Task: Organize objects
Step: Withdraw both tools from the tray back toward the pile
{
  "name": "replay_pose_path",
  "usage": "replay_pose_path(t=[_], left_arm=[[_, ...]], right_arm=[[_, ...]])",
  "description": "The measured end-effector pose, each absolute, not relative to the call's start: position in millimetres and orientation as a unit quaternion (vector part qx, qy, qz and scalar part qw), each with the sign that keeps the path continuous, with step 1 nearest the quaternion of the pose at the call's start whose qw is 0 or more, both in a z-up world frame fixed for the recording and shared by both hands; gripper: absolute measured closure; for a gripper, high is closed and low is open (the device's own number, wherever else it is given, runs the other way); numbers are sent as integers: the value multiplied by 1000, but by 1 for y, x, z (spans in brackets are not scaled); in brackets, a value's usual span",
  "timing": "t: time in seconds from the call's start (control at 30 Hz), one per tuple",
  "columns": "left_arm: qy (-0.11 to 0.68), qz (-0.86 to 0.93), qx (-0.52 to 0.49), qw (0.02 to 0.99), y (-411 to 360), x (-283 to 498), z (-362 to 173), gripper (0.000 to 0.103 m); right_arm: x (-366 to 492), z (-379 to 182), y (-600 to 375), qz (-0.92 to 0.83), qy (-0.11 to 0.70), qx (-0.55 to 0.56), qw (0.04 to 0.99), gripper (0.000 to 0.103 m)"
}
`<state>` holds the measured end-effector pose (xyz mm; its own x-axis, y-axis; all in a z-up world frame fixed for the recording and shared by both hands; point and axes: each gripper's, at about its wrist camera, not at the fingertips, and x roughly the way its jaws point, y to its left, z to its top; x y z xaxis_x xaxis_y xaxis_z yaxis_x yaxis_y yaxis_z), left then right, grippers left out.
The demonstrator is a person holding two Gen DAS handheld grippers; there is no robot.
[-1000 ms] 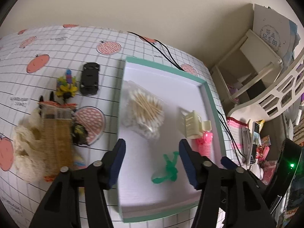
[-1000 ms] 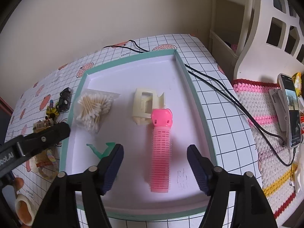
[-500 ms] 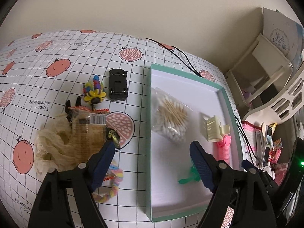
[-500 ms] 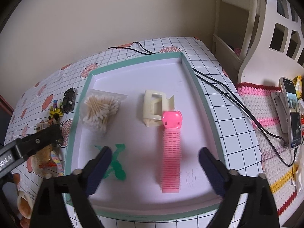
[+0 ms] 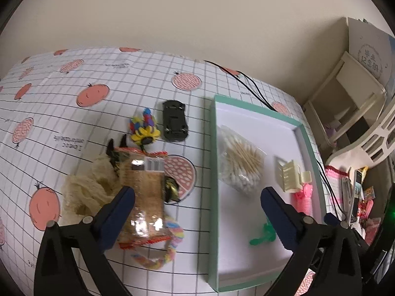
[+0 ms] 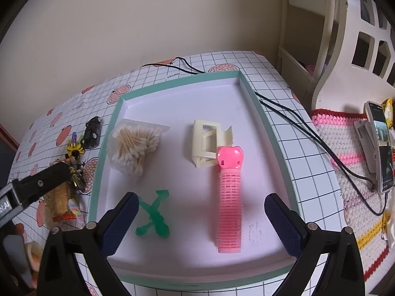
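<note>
Your left claw point(image 5: 197, 214) is opening, nothing between its jaws, straddling the tray's point(image 5: 212, 172) left rim. Your right claw point(image 6: 200, 222) hangs spread wide over the tray, gripping nothing.

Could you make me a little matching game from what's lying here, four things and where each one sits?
Things:
1. toy car
2. hair roller
3. cotton swabs
4. phone

Places:
A. in the tray, touching the cream clip
B. on the crocheted mat beyond the table's edge
C. on the tablecloth, outside the tray
D. in the tray, in a clear bag near its left wall

Pairs: 1-C, 2-A, 3-D, 4-B
</note>
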<state>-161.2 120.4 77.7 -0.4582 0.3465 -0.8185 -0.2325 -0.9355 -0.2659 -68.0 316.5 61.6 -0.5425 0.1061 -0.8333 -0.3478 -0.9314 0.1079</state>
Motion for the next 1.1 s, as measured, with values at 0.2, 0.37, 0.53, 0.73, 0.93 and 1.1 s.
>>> replay_pose_path(t=[0.2,0.37,0.53,0.73,0.93,1.1], left_arm=[[-63,853,-494,158,107,-166,79,1],[-71,852,-497,150,95,-172,85,1],[-82,856,-488,152,79,-180,104,1],[-105,855,-488,139,57,-192,118,1],[-115,855,-491,119,36,-206,118,1],[-116,851,-502,106,16,-219,112,1]], right_arm=[[-69,69,312,882,131,-435,129,0],[-73,74,310,881,142,-435,119,0],[-76,99,306,898,141,-403,105,0],[-88,119,305,899,174,-392,90,0],[-104,123,294,897,160,-401,97,0],[-121,120,278,894,166,-409,77,0]])
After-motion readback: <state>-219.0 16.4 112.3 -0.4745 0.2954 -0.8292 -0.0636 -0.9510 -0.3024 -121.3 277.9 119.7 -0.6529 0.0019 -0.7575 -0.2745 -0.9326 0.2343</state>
